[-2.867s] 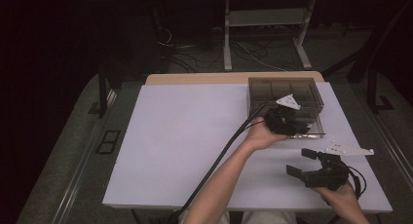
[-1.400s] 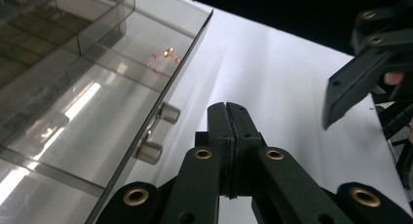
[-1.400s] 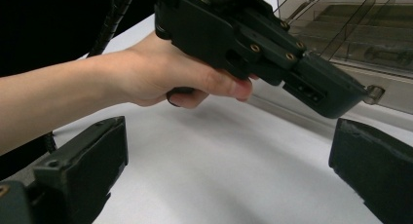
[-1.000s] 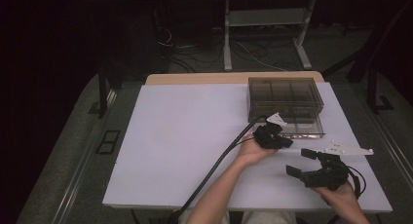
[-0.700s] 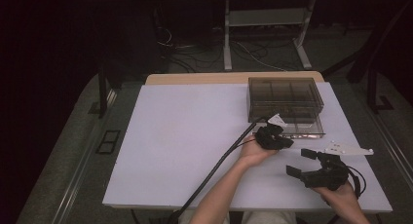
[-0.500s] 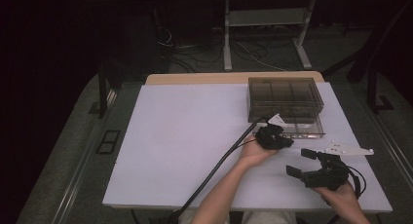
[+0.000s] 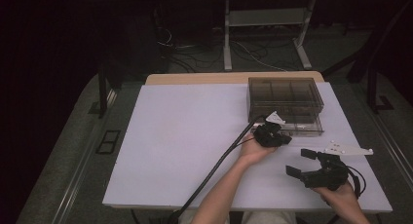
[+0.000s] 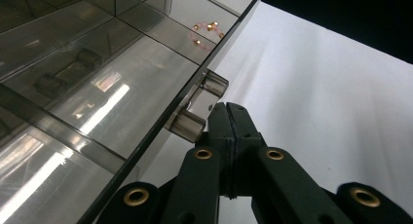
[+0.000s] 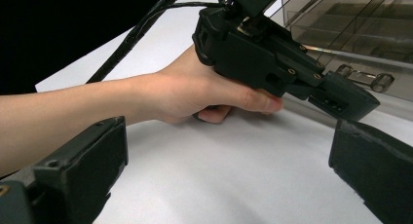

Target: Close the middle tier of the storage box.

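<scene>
Left hand-held gripper [image 8: 229,112], jaws pressed together, is held just beside the drawer handle [image 8: 197,104] of a smoky transparent compartment box [image 7: 285,100], which is set at the worktop's [image 7: 195,136] far right.

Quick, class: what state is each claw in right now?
Left claw: closed, empty, tips by the drawer handle of the organiser box.
Right claw: open, empty.

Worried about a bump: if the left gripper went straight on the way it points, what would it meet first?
Probably the drawer handle of the clear box; the shut left gripper sits right beside it.
</scene>
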Available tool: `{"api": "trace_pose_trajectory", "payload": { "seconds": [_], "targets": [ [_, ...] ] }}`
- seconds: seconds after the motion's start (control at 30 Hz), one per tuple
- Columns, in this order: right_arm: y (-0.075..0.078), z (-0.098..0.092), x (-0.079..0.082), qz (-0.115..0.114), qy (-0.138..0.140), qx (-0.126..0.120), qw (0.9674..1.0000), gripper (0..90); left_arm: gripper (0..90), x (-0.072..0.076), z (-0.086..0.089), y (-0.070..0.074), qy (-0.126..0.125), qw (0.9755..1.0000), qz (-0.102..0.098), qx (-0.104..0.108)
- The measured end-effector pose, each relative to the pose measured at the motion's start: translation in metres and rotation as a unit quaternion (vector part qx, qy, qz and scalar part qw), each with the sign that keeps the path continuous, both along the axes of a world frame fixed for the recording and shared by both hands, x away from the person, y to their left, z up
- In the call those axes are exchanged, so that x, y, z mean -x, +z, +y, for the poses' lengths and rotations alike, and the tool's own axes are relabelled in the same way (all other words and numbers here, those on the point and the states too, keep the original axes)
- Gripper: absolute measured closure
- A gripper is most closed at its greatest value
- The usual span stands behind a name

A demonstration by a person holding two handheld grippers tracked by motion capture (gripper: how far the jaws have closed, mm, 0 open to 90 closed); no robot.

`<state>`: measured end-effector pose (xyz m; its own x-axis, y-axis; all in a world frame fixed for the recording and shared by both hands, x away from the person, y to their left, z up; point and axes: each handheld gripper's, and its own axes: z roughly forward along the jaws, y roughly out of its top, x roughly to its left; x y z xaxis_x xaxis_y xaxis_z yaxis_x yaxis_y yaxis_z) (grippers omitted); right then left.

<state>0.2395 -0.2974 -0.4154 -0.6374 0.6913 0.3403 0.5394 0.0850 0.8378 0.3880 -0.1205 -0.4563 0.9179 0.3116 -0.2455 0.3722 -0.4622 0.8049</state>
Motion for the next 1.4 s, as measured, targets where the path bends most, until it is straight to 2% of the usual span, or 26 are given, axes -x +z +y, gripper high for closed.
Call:
{"api": "trace_pose_trajectory", "payload": {
  "seconds": [0.37, 0.67, 0.93, 1.07, 1.4],
  "targets": [
    [0.000, 0.000, 0.000, 0.000, 0.001, 0.000, 1.0000, 0.2, 89.2, -0.005, 0.003, 0.001, 0.011, 0.9999, 0.005, 0.010],
    [0.000, 0.000, 0.000, -0.001, 0.001, 0.001, 1.0000, 0.2, 89.3, -0.008, 0.002, 0.003, 0.013, 0.9999, -0.004, 0.010],
    [0.000, -0.001, 0.000, -0.001, 0.000, 0.001, 1.0000, 0.2, 89.3, -0.010, 0.002, 0.003, 0.023, 0.9996, 0.005, 0.018],
    [0.000, 0.000, 0.000, -0.001, 0.000, 0.001, 1.0000, 0.2, 89.3, -0.011, 0.002, 0.003, 0.022, 0.9996, 0.001, 0.016],
    [-0.001, 0.000, -0.001, 0.001, 0.001, 0.002, 1.0000, 0.2, 89.3, -0.014, 0.002, 0.002, 0.032, 0.9993, 0.007, 0.020]
  ]
}}
